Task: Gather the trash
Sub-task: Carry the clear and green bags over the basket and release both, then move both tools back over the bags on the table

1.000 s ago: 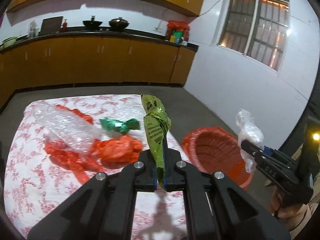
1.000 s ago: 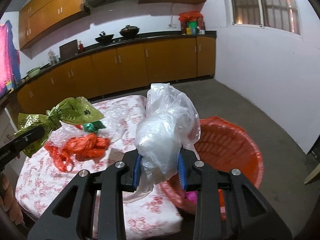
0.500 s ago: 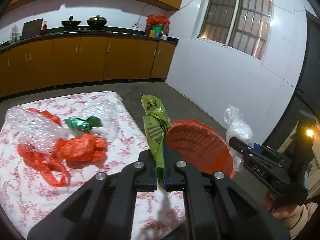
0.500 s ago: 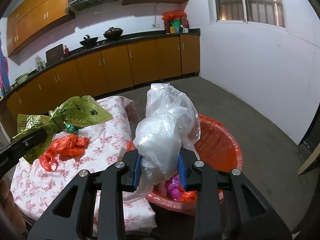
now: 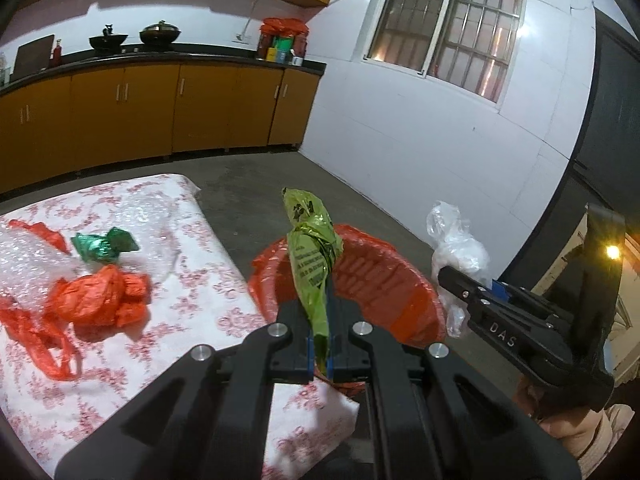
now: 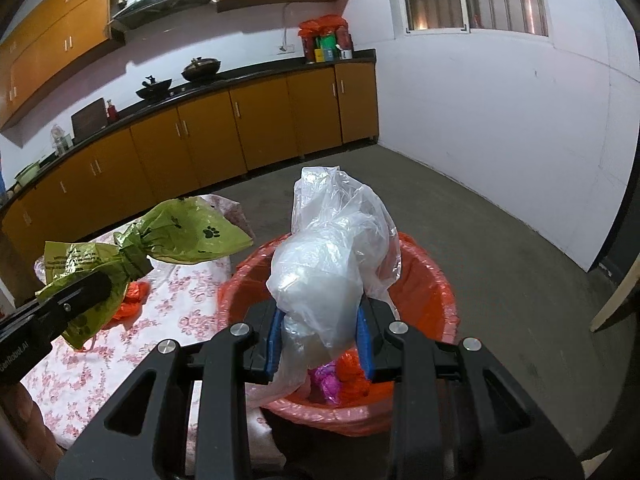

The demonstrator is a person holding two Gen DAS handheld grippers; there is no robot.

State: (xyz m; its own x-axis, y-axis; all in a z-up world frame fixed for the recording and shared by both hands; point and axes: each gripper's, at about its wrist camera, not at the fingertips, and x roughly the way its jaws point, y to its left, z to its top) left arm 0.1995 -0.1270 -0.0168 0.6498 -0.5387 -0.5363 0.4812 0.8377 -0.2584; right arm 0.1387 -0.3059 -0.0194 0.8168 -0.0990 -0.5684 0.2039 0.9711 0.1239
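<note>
My left gripper (image 5: 320,354) is shut on a knotted green paw-print bag (image 5: 314,248) and holds it over the near rim of the red-lined trash bin (image 5: 384,280). It also shows in the right wrist view (image 6: 160,240). My right gripper (image 6: 322,342) is shut on a crumpled clear plastic bag (image 6: 332,256) above the bin (image 6: 424,280), which holds pink and orange trash (image 6: 340,376). In the left wrist view the clear bag (image 5: 456,244) hangs right of the bin.
On the floral-cloth table (image 5: 200,320) lie an orange bag (image 5: 96,300), a green wrapper (image 5: 104,242) and bubble wrap (image 5: 24,256). Orange kitchen cabinets (image 5: 160,112) line the back wall. Bare concrete floor (image 6: 500,248) surrounds the bin.
Both grippers have moved right, away from the table and over the bin, each still holding its bag. The bin now sits directly under them.
</note>
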